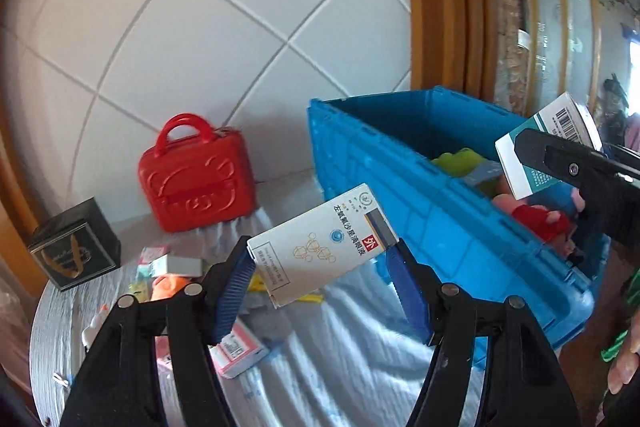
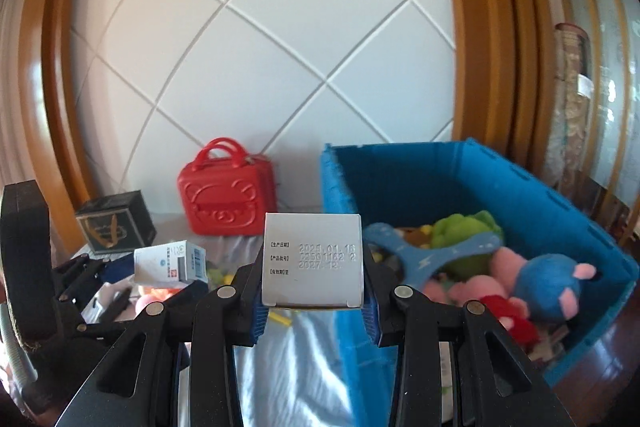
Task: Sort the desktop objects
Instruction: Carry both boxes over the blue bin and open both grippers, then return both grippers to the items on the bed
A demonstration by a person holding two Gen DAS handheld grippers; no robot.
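My left gripper (image 1: 322, 267) is shut on a white medicine box (image 1: 320, 245) with Chinese print, held tilted above the table, left of the blue crate (image 1: 404, 195). It also shows in the right wrist view (image 2: 170, 263). My right gripper (image 2: 314, 287) is shut on a white and teal medicine box (image 2: 314, 259), its silver end flap with date stamps facing the camera, held at the crate's near left corner. In the left wrist view that box (image 1: 548, 143) hangs over the crate. The crate (image 2: 560, 211) holds several plush toys (image 2: 548, 283).
A red toy suitcase (image 1: 196, 175) and a black gift box (image 1: 74, 247) stand at the back by the tiled wall. Small boxes and toys (image 1: 236, 347) lie on the silver-covered table (image 1: 340, 355) under my left gripper. A wooden frame stands behind the crate.
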